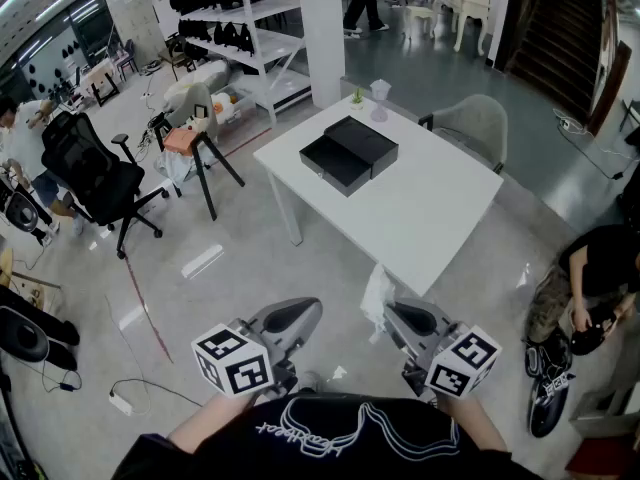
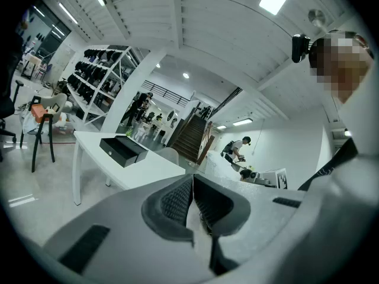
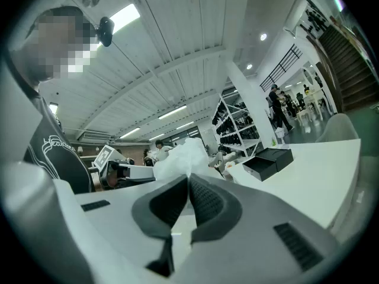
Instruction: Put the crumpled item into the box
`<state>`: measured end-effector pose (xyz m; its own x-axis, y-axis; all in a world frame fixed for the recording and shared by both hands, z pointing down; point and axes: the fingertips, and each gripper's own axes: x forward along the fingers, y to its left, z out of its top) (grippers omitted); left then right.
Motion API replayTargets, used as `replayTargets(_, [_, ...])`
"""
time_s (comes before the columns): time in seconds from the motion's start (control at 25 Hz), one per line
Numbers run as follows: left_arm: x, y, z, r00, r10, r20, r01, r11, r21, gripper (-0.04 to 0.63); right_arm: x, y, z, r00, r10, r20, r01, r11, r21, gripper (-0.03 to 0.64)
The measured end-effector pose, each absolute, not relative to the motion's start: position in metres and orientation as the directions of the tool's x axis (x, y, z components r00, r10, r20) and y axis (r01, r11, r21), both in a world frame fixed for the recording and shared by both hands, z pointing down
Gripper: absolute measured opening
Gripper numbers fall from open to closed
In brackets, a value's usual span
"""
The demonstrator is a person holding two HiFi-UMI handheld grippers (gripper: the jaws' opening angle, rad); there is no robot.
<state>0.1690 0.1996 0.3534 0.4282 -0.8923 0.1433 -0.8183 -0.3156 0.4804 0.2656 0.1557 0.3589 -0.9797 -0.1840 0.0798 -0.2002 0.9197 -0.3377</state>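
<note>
- The left gripper (image 1: 300,314) is held just short of the white table's (image 1: 430,218) near edge. Its jaws are read as closed together in the left gripper view, with nothing between the pads.
- The right gripper (image 3: 189,179) is held beside it, at the table's near corner. Its jaws are pinched on the crumpled item (image 3: 182,155), a white wad sticking out past the tips.
- In the head view the wad is seen only as a pale tuft against the table's near edge. The grip itself is shown clearly only in the right gripper view.
- The marker cubes on both grippers are seen from the head view. The left gripper's cube is also caught in the right gripper view.
- The box (image 1: 348,153), black with its drawer pulled out, is set on the far part of the table, well apart from the wad. It is visible in all three views.
- A small plant (image 1: 357,96) and a clear glass (image 1: 380,99) are placed at the table's far corner.
- A grey chair (image 1: 476,124) is tucked at the table's far side.
- A crouched person (image 1: 592,268) is seen on the floor to the right of the table.
- A black office chair (image 1: 95,173) is left of the table, and white shelving (image 1: 235,28) is beyond it.
- A staircase (image 2: 190,138) beyond the table is shown best in the left gripper view.
</note>
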Motion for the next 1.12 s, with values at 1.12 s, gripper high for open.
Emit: replayTargets(1.12, [-0.004, 0.076, 0.372, 0.51, -0.854, 0.101, -0.751, -0.385, 0.536, 0.008, 0.101, 0.04, 0.368, -0.944, -0.301, 0.139, -0.33, 0.886, -0.325, 0.014])
